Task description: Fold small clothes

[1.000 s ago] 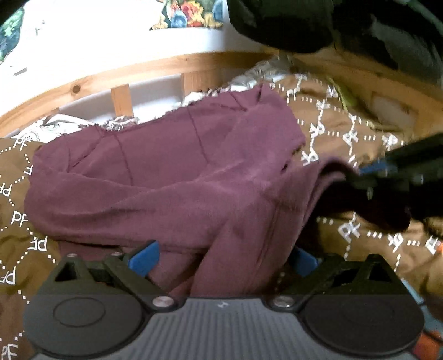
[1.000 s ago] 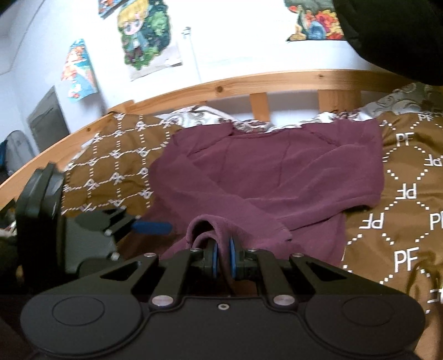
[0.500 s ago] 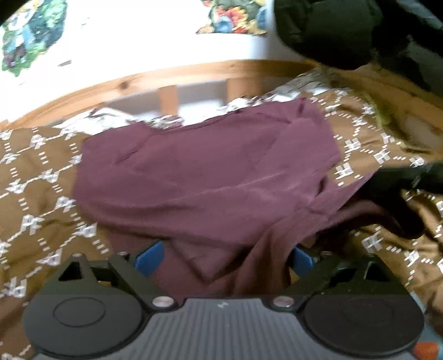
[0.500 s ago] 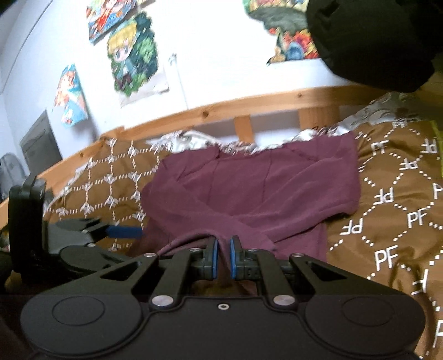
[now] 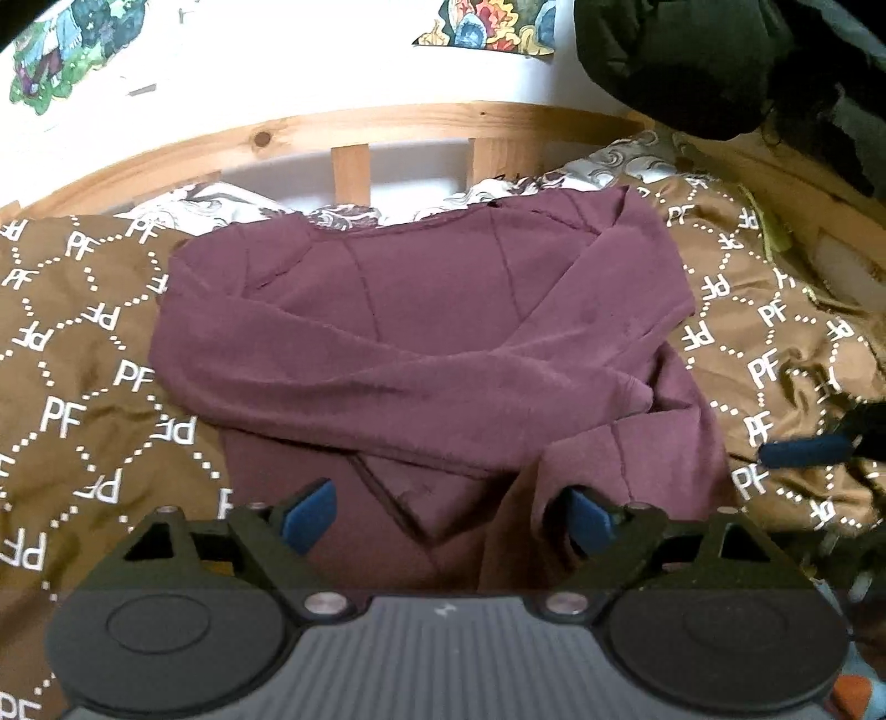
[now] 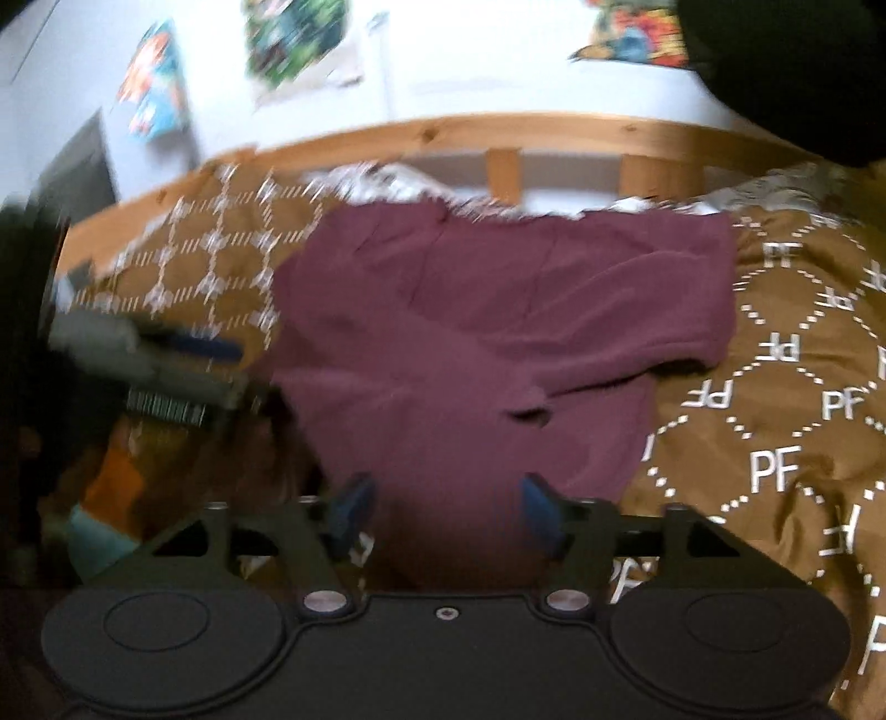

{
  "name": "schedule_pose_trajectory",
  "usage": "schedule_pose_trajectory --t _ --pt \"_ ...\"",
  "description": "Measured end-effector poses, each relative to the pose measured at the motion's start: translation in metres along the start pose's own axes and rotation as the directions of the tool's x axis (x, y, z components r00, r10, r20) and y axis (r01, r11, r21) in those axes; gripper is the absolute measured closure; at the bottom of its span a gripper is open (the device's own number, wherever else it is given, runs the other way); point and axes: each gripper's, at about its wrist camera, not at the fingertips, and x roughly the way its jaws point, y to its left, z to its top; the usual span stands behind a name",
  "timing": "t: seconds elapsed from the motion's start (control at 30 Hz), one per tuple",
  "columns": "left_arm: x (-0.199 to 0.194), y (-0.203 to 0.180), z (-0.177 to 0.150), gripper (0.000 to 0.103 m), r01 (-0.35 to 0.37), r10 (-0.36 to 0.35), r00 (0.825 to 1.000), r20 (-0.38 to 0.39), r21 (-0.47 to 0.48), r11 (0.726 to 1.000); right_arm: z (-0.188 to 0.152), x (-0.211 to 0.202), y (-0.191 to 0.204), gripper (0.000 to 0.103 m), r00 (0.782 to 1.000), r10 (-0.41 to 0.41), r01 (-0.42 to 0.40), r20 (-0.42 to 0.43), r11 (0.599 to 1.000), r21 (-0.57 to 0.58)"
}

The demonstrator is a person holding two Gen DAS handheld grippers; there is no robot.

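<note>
A maroon long-sleeved top is laid flat on a brown bedspread printed with white dotted diamonds and the letters PF. Its neckline is turned toward a wooden bed rail at the far side, and its hem lies nearest the cameras. Both sleeves are folded across the body: one is drawn from the left shoulder diagonally over the chest, with its cuff resting near the right edge, and the other is crossed beneath it. Raised seams are seen running down the front panels.

The left gripper is held low over the hem with its jaws released and spread wide; fabric lies between the blue pads, but nothing is pinched. The right gripper is likewise held with its jaws parted over the lower edge of the top, gripping nothing.

The right wrist view is smeared by motion, so the garment's seams and the posters on the wall are poorly resolved there. The hem is cut off behind each gripper body. A dark mass at the upper right cannot be identified, and the orange and teal items at the lower left are too blurred to be named.
</note>
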Motion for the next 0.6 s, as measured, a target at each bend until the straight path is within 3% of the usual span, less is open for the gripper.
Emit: schedule_pose_trajectory --t 0.13,0.2,0.37,0.47,0.57,0.6 --pt "0.004 0.008 0.006 0.013 0.063 -0.063 0.998 -0.003 -0.050 0.997 -0.008 0.018 0.016 0.026 0.998 0.021 -0.026 -0.058 0.997 -0.076" --pt "0.008 0.015 0.008 0.013 0.090 -0.092 0.996 -0.021 -0.098 0.991 -0.011 0.031 0.024 0.026 0.996 0.019 -0.028 -0.087 0.995 -0.100" --pt "0.022 0.036 0.007 0.015 0.124 -0.143 0.987 -0.071 -0.222 0.967 -0.013 0.067 0.038 0.031 0.987 -0.088 0.069 -0.134 0.988 -0.142" --pt "0.026 0.045 0.005 0.015 0.135 -0.162 0.983 -0.081 -0.269 0.954 -0.013 0.080 0.042 0.042 0.982 -0.144 0.126 -0.118 0.981 -0.151" --pt "0.028 0.049 0.004 0.015 0.134 -0.164 0.983 -0.085 -0.286 0.949 -0.014 0.079 0.043 0.060 0.979 -0.182 0.165 -0.088 0.971 -0.173" --pt "0.029 0.050 0.003 0.015 0.134 -0.165 0.983 -0.086 -0.287 0.949 -0.014 0.076 0.043 0.074 0.980 -0.189 0.174 -0.069 0.968 -0.183"
